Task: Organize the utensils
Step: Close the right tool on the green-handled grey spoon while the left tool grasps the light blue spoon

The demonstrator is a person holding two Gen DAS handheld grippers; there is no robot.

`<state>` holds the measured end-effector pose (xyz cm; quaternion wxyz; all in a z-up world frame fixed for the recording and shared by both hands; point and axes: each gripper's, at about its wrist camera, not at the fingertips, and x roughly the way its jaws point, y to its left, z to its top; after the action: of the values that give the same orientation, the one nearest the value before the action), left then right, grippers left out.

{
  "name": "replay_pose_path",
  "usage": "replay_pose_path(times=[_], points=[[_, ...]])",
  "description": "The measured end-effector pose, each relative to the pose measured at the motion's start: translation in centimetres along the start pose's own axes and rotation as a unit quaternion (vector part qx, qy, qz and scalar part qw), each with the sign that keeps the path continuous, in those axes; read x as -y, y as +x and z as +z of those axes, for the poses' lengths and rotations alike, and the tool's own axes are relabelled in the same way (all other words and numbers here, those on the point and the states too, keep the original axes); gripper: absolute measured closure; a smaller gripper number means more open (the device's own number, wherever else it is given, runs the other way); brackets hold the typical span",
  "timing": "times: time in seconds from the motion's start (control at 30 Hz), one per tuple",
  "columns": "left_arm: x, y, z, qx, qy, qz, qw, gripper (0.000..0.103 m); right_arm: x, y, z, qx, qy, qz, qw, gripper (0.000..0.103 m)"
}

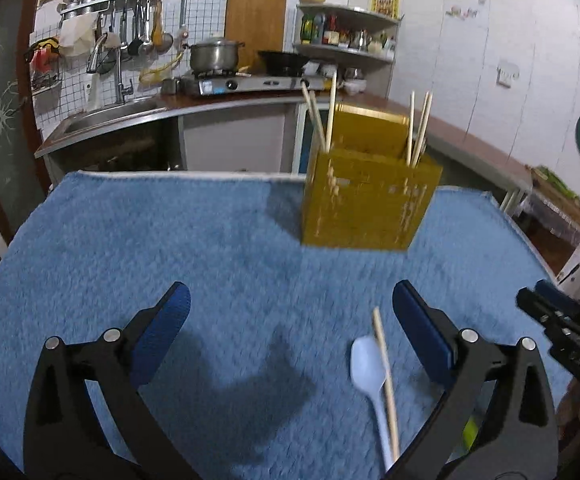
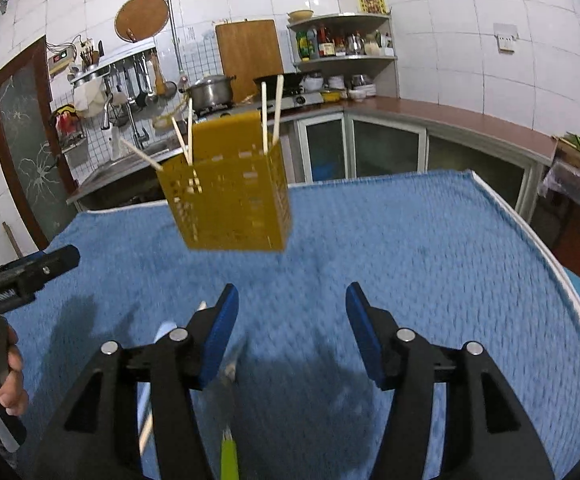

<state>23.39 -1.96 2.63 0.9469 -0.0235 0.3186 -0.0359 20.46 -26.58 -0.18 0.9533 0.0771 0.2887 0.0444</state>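
On table, spoon (image 1: pixel 366 364): lay touching one chopstick (image 1: pixel 386 384), at 6 o'clock of the holder (image 1: pixel 370 196).
Left gripper (image 1: pixel 290 332): spread wide, empty.
Right gripper (image 2: pixel 292 332): half spread, empty.
Advice: straddle one utensil only, then pinch.

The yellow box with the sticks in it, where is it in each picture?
Left wrist view: the yellow holder stands right of centre on the blue towel, beyond the open left gripper.
Right wrist view: the same holder sits left of centre, up past the open right gripper.
Shared landmark: the wooden cutting board leaning on the tiled wall behind it.
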Motion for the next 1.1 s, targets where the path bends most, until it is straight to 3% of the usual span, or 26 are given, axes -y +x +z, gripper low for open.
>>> replay_pose_path(times=[0.37,0.7,1.0,1.1], points=[[1.3,1.9,-5.0,-0.067,0.029,0.013,0.9973,0.005,-0.4,-0.3,-4.9,-0.034,0.007,0.000,0.999,0.048],[2.6,2.3,-7.0,-0.094,0.042,-0.020,0.9945,0.010,-1.3,0.3,-7.2,-0.066,-0.015,0.018,0.998,0.049],[3.1,4.2,-6.9,-0.125,0.027,-0.042,0.9909,0.024,-2.1,2.2,-7.3,-0.112,-0.032,0.028,0.993,0.061],[3.5,4.7,-6.7,-0.133,0.031,-0.046,0.9895,0.031,-1.8,2.6,-7.1,-0.116,-0.025,0.032,0.992,0.072]])
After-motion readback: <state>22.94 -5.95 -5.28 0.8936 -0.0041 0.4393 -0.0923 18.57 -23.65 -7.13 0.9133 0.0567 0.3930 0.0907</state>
